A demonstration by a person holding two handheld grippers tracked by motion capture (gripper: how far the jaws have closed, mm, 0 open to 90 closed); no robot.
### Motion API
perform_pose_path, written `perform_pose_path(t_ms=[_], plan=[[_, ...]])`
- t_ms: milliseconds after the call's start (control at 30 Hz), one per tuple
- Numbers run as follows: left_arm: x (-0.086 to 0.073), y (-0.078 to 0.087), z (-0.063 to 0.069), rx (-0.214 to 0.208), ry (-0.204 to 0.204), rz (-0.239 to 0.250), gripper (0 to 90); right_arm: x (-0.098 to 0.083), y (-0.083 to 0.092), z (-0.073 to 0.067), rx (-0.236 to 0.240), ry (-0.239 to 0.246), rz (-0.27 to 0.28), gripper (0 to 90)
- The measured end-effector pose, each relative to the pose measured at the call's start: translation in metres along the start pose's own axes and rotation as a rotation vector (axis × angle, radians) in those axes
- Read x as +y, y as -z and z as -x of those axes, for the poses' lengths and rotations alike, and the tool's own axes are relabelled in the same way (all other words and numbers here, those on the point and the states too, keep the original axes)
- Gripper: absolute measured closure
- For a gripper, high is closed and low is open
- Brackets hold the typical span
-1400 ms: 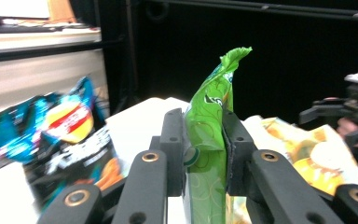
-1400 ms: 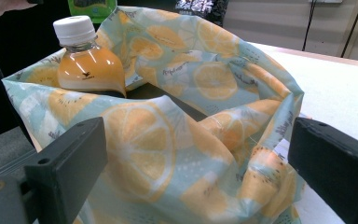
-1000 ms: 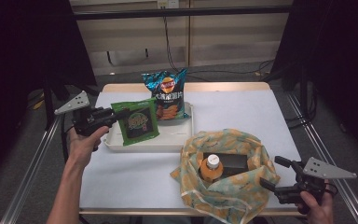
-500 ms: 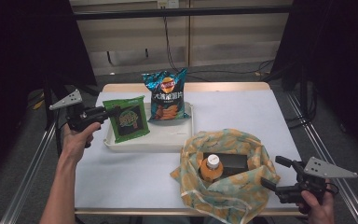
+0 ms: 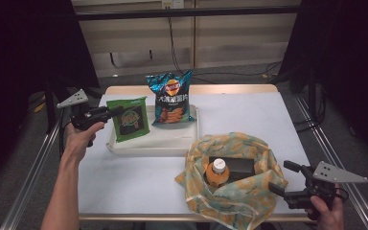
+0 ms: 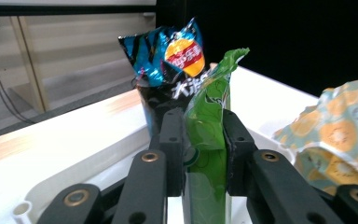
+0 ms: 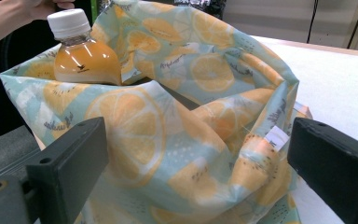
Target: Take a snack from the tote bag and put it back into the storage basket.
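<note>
- High view: on a white counter (image 5: pixel 139 182), the left gripper (image 5: pixel 106 114) holds a green snack bag (image 5: pixel 130 119) upright over the left end of a white tray (image 5: pixel 158 145). A blue chip bag (image 5: pixel 171 97) stands just beside it. The right gripper (image 5: pixel 283 178) hovers near a lemon-print cloth bag (image 5: pixel 242 199) containing an orange juice bottle (image 5: pixel 216 173).
- Left gripper view: jaws pinch the green snack bag (image 6: pixel 208 126) at its edge.
- Right gripper view: jaws stand wide, empty, facing the cloth bag (image 7: pixel 191 107).

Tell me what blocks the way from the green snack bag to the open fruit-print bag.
Nothing visible does. The green snack bag, clamped in the left gripper, has bare table between it and the fruit-print bag; an orange bottle stands inside.
</note>
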State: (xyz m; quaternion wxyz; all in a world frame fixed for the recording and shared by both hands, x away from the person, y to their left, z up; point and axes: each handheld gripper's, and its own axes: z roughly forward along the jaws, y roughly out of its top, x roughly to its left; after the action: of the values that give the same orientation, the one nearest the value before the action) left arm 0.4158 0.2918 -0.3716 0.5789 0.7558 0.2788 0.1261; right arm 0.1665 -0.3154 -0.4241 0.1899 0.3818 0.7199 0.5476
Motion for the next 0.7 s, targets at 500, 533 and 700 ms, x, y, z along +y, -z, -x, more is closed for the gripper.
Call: perform_pose_path(t_ms=[500, 533, 700], plan=[[0.001, -0.019, -0.035, 0.057, 0.056, -0.007, 74.3, -0.001, -0.002, 0.0, 0.015, -0.006, -0.007, 4.5], [0.001, -0.021, -0.037, 0.062, 0.053, -0.004, 74.4, -0.001, -0.003, 0.0, 0.016, -0.006, -0.008, 4.5], [-0.006, -0.026, -0.046, 0.082, 0.078, -0.009, 74.4, -0.001, -0.002, 0.0, 0.017, -0.003, -0.005, 4.5]])
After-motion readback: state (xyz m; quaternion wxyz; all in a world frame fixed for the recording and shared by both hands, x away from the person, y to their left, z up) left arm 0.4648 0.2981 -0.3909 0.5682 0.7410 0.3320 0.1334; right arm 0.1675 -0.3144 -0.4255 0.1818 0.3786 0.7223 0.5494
